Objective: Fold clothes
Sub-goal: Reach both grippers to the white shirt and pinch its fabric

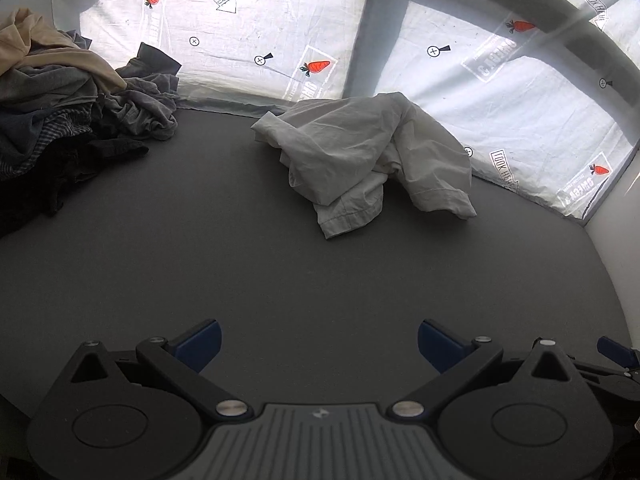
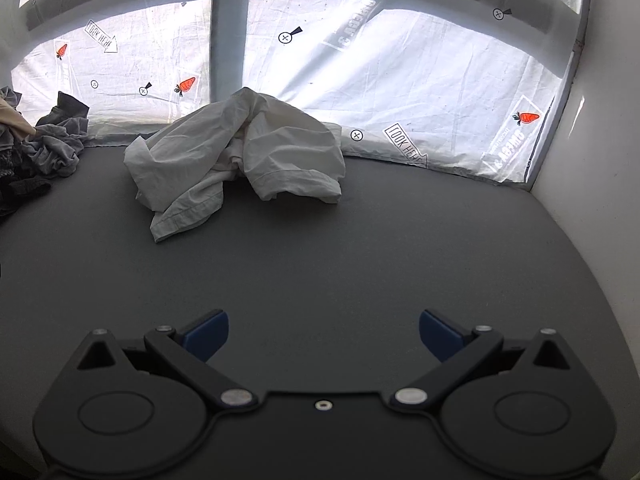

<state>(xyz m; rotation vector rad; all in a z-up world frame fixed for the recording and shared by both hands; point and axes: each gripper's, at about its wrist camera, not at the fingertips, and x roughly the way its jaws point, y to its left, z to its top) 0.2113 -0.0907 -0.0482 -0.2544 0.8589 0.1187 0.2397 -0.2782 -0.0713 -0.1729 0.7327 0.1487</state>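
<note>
A crumpled white garment (image 1: 360, 156) lies in a heap on the dark grey table (image 1: 240, 260), near the far edge; the right wrist view has the same white garment (image 2: 236, 160) left of centre. My left gripper (image 1: 319, 344) is open, well short of the garment, with nothing between its blue pads. Equally far back, my right gripper (image 2: 324, 336) is open and holds nothing. A blue fingertip of the right gripper (image 1: 614, 350) peeks in at the right edge of the left wrist view.
A pile of mixed clothes (image 1: 60, 120), beige, grey and black, fills the table's far left corner, and its edge (image 2: 44, 148) also shows in the right wrist view. A white printed sheet (image 2: 400, 80) hangs behind the table. A white wall (image 2: 592, 180) bounds the right side.
</note>
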